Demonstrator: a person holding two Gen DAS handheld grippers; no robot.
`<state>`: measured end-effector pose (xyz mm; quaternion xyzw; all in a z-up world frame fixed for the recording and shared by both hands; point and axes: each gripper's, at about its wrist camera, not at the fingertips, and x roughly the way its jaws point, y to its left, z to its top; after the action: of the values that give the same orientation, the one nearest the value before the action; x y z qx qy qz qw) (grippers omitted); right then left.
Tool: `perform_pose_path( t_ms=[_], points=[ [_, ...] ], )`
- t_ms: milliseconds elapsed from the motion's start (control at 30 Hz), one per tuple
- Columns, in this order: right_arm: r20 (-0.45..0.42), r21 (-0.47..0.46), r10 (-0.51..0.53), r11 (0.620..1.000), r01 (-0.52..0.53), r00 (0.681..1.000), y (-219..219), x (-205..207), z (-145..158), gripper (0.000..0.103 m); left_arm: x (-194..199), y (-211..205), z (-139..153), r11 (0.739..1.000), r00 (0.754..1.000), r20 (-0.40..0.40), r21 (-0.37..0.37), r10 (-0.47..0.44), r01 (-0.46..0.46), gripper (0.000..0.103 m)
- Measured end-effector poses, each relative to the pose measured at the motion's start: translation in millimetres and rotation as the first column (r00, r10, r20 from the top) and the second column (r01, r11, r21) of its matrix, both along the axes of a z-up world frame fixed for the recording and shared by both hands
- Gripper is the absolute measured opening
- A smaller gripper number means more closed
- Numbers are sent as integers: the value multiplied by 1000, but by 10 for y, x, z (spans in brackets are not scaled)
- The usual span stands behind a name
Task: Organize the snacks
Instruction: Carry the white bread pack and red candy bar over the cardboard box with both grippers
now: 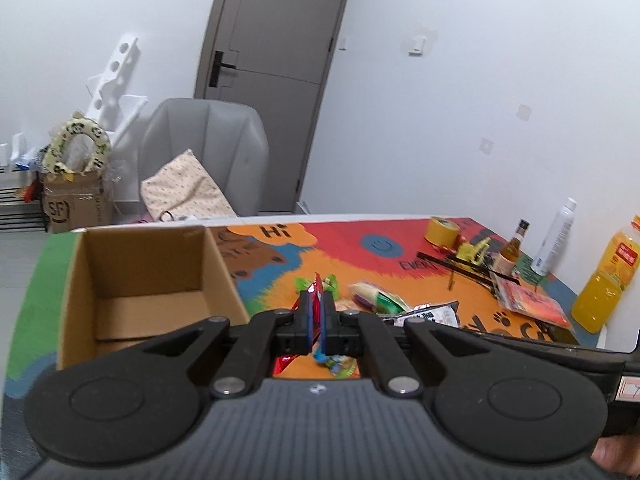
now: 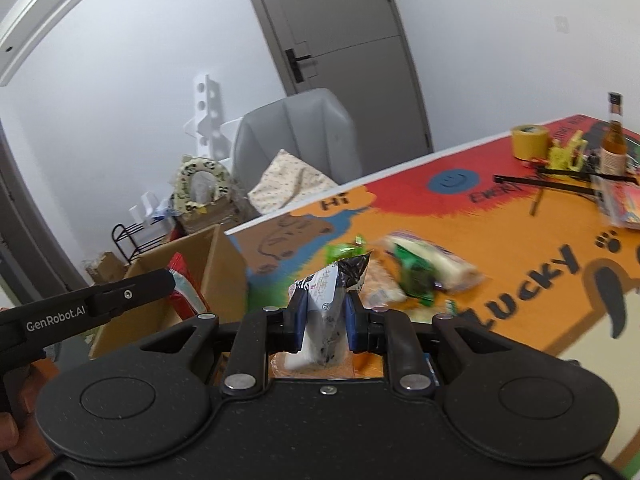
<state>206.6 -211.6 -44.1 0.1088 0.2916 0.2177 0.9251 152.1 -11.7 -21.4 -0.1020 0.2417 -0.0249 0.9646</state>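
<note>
My left gripper [image 1: 317, 300] is shut on a thin red snack packet [image 1: 318, 294], held above the table just right of an open cardboard box [image 1: 148, 276]. In the right wrist view the same gripper [image 2: 170, 280] shows from the side, with the red packet [image 2: 182, 286] at the box [image 2: 192, 264]. My right gripper [image 2: 326, 308] is shut on a white and black snack packet [image 2: 328, 308], lifted over the table. Loose snacks lie beyond: a green packet [image 2: 340, 250], a long white roll [image 2: 436, 264], and a silver packet [image 1: 428, 314].
The colourful table mat [image 2: 500, 232] carries a yellow tape roll [image 1: 442, 232], a small brown bottle [image 1: 512, 250], a white spray can [image 1: 554, 242], an orange juice bottle [image 1: 608, 276] and an orange packet [image 1: 532, 304]. A grey chair [image 1: 204, 152] stands behind the table.
</note>
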Motion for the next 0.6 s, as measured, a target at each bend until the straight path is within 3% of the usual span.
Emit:
perform_pose_path(
  t_ms=[333, 600],
  points=[
    [14, 34, 73, 997, -73, 997, 404, 76, 137, 18, -50, 376, 73, 996, 996, 7, -3, 85, -85, 2],
    [18, 37, 122, 992, -122, 992, 722, 143, 209, 18, -10, 662, -49, 990, 990, -21, -28, 136, -137, 2]
  ],
)
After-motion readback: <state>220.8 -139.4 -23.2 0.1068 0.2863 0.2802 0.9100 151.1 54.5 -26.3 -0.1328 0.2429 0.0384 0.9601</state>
